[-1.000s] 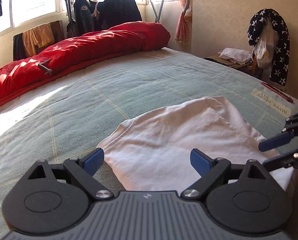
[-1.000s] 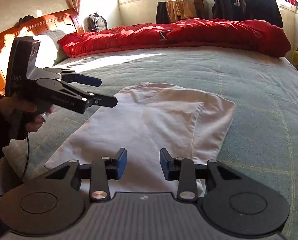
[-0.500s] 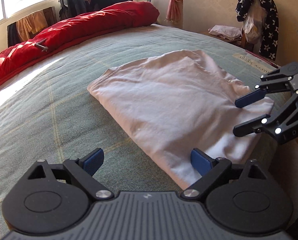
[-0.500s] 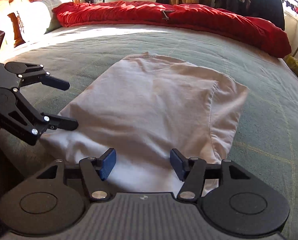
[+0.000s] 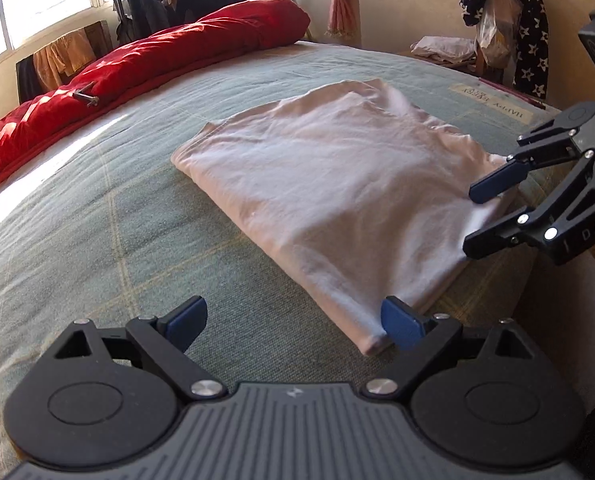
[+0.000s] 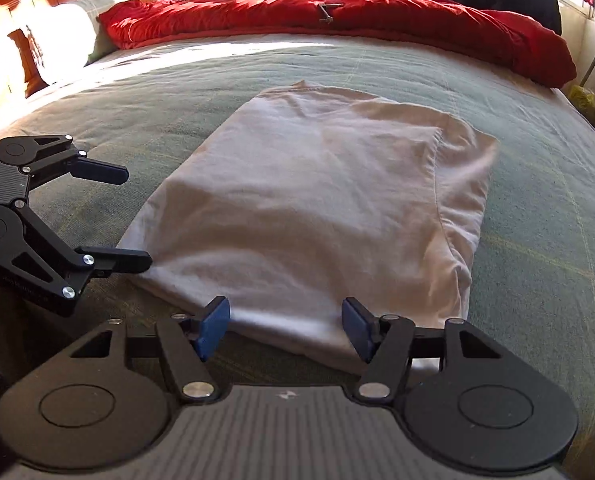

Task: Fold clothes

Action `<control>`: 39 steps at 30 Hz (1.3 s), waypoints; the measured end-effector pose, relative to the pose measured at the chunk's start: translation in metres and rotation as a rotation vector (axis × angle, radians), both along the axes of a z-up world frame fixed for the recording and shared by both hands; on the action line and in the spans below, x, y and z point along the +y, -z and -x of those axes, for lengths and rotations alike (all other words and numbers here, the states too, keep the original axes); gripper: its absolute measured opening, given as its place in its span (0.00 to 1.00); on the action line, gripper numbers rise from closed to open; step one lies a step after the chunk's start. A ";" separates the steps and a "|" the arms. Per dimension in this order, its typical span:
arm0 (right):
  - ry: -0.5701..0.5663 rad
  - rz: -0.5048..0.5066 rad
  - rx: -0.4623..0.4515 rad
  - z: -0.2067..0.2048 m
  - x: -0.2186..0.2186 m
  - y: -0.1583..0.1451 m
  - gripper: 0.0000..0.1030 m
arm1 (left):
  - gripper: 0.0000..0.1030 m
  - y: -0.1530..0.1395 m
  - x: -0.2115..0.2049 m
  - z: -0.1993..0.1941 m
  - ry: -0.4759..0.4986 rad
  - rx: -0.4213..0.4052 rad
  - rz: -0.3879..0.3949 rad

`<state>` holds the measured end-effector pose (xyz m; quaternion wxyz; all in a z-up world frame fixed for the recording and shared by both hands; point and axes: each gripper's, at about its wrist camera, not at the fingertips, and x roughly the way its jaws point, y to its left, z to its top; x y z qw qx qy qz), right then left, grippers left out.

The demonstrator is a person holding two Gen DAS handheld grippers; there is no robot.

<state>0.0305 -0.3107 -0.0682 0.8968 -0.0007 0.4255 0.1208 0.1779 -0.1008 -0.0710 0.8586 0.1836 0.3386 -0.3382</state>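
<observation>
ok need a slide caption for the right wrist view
Both open grippers, right with jaws opening and left, poised at the near hem of a half-folded white cotton t-shirt on a green checked bedspread.

We see a white shirt (image 5: 337, 184) on a green checked bedspread (image 5: 97, 240), a red duvet (image 6: 337, 12) behind.

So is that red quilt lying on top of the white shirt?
No, the red quilt is bunched along the far side of the bed, well apart from the white shirt.
</observation>
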 end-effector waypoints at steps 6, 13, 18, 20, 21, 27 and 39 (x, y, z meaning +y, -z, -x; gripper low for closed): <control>0.088 -0.089 -0.059 0.010 -0.026 -0.018 0.70 | 0.91 -0.025 0.005 0.009 0.008 -0.067 0.059; 0.189 -0.088 -0.004 0.011 -0.038 0.000 0.70 | 0.91 -0.025 -0.023 0.020 0.153 -0.024 0.132; 0.227 -0.153 -0.048 0.025 -0.048 -0.007 0.70 | 0.91 -0.009 -0.026 0.018 0.148 0.051 0.057; 0.238 -0.161 -0.072 0.027 -0.050 -0.012 0.70 | 0.91 -0.015 -0.022 0.014 0.140 0.041 0.064; 0.242 -0.158 -0.086 0.027 -0.051 -0.015 0.71 | 0.91 -0.022 -0.018 0.011 0.136 0.027 0.085; 0.286 -0.218 -0.159 0.015 -0.057 -0.023 0.76 | 0.93 -0.051 -0.027 -0.032 0.124 -0.026 0.187; 0.255 -0.290 -0.209 -0.014 -0.071 -0.021 0.77 | 0.93 -0.006 -0.040 -0.073 -0.009 0.147 0.205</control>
